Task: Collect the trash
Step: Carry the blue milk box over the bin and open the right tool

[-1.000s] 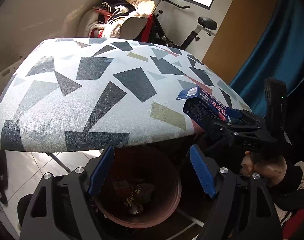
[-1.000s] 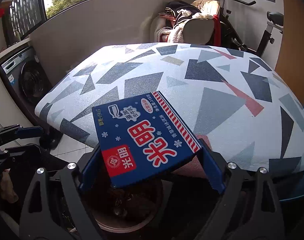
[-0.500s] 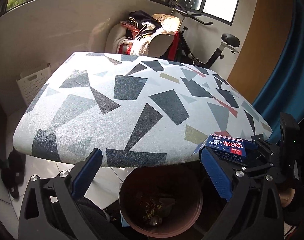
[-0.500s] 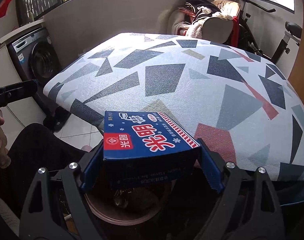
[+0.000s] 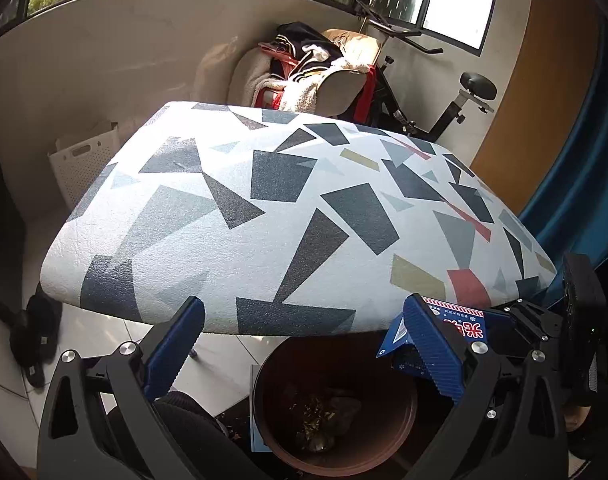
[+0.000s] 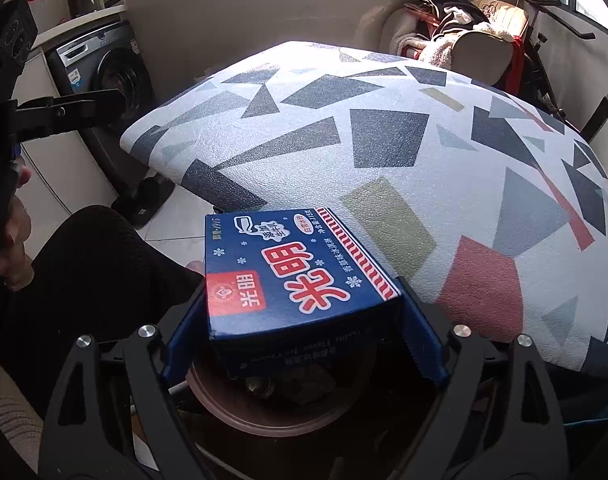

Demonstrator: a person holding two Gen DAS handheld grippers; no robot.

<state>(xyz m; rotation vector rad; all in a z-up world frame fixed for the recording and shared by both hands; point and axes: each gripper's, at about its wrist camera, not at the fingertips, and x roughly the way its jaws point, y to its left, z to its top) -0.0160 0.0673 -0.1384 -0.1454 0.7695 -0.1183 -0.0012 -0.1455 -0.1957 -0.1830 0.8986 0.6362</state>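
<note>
Right tongs [image 6: 304,336] clamping blue carton [image 6: 295,276] above littered bin [image 5: 336,412]

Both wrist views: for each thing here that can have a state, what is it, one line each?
Left claw: open, jaws wide, nothing between them; they have just been opening.
Right claw: shut on the blue box, a pad against each side.
Blue box: closed, held lying flat above the bin.
Brown bin: uncovered, scraps at the bottom, on the floor by the table's edge.
Patterned table: bare.
</note>
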